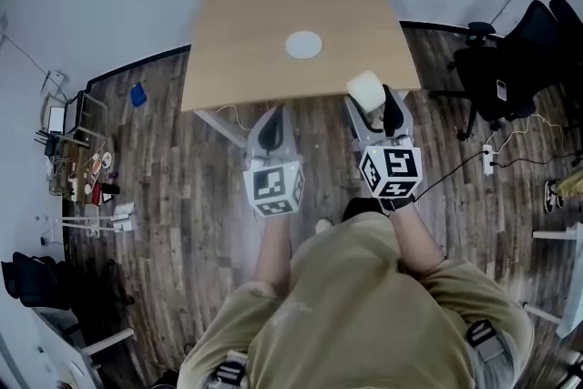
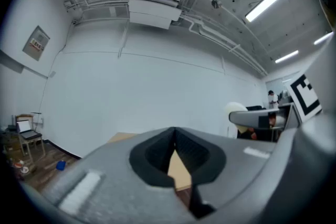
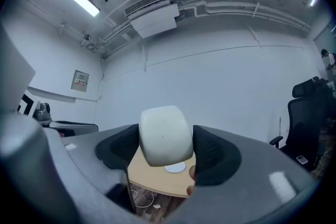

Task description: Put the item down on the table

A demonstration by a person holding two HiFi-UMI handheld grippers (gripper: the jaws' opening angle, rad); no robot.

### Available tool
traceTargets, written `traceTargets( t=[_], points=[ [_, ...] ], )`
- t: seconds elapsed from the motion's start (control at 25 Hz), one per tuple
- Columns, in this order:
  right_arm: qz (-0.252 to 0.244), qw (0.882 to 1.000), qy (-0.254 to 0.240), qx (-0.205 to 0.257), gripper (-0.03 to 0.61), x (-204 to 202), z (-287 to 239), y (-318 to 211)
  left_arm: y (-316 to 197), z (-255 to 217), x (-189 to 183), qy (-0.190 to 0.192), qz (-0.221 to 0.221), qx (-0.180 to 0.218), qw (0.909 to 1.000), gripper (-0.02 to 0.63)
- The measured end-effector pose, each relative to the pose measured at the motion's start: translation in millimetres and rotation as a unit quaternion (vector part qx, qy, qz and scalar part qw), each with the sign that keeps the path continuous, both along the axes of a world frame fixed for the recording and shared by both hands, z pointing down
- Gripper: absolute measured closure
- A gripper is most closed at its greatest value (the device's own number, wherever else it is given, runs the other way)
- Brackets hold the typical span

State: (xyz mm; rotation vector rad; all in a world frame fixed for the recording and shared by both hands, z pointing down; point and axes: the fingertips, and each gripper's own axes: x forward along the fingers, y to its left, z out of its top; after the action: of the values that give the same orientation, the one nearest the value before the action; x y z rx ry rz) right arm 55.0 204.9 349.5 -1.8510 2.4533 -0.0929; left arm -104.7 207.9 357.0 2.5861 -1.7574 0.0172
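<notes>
Item (image 3: 164, 136), white and rounded, sits clamped between the jaws of the right gripper (image 3: 165, 145), held in the air over the near right corner of the wooden surface (image 1: 264, 5). Beside it, the left gripper (image 2: 174, 150) has its jaws closed on nothing. Farther off, a white disc (image 1: 303, 45) lies mid-surface, and a black office chair (image 1: 515, 59) stands to the right.

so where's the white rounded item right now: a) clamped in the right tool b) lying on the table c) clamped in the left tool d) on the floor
a, the white rounded item sits between the right tool's jaws, with the table showing below it.
</notes>
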Motion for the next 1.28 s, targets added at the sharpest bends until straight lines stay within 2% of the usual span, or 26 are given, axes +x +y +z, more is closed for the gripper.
traceTargets(
  t=[0.16, 0.32, 0.6, 0.84, 0.96, 1.28],
  points=[
    [0.005, 1.0, 0.004, -0.013, 0.255, -2, 10, -12, -12, 9, -7, 0.013, -0.002, -0.007, 0.9999, 0.614],
    [-0.001, 1.0, 0.0, -0.016, 0.255, -4, 17, -45, -40, 17, -10, 0.016, -0.01, -0.012, 0.9998, 0.614],
    [-0.033, 0.999, -0.014, -0.013, 0.255, -9, 18, -145, -125, 13, 2, 0.014, -0.023, -0.006, 0.9996, 0.614],
    [-0.064, 0.997, -0.025, 0.035, 0.256, -4, -27, -238, -210, -25, 7, 0.004, -0.056, 0.021, 0.9982, 0.614],
    [-0.076, 0.996, -0.028, 0.045, 0.256, -4, -34, -278, -250, -29, 10, 0.001, -0.07, 0.024, 0.9973, 0.614],
    [-0.095, 0.995, 0.024, 0.022, 0.258, 3, 5, -361, -332, -4, 30, 0.031, -0.082, -0.001, 0.9962, 0.614]
  ],
)
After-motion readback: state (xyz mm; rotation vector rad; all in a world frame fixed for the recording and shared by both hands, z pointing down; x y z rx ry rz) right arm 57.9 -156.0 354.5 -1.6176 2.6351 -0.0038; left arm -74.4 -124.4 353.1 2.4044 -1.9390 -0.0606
